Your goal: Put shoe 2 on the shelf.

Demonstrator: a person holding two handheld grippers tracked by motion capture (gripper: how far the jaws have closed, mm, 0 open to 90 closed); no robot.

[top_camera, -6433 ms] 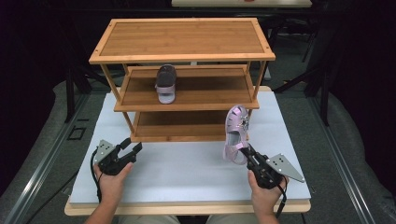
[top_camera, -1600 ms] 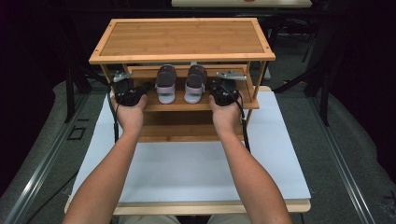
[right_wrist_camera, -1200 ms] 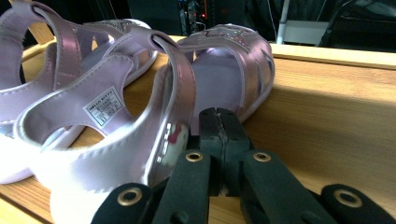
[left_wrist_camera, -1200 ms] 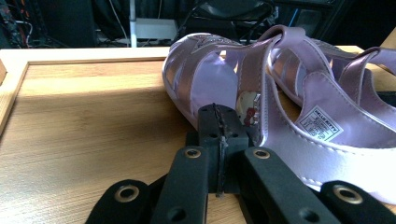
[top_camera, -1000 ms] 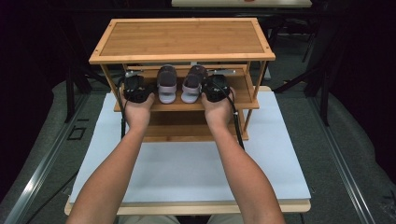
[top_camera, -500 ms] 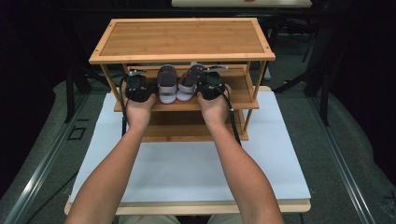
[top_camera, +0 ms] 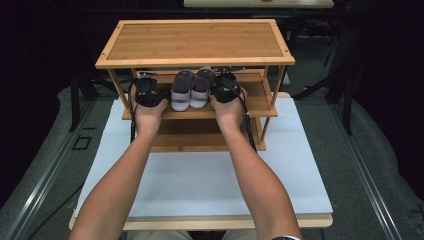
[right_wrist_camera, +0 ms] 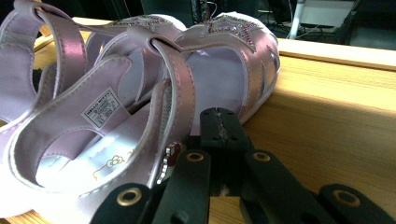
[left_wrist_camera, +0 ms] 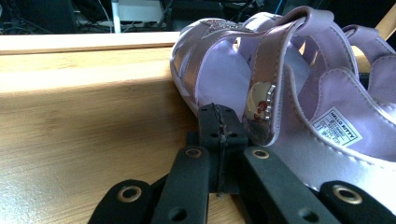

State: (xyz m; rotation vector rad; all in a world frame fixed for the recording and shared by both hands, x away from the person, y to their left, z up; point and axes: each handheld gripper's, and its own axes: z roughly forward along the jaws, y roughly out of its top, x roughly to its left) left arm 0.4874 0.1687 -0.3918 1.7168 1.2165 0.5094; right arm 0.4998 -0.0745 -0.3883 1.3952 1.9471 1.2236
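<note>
Both claws closed empty, left gripper [left_wrist_camera: 218, 125] and right gripper [right_wrist_camera: 219, 125] flanking sandals [top_camera: 191, 90] at frame centre; harder squeeze may skew pair on middle shelf [top_camera: 260, 102]

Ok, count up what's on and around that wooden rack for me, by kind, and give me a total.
Pink sandals, side by side on the middle shelf: 2, left sandal and right sandal
Bamboo shoe rack: 1
Handheld grippers, both with jaws closed, flanking the pair: 2, left gripper and right gripper
White table: 1
Total: 6
</note>
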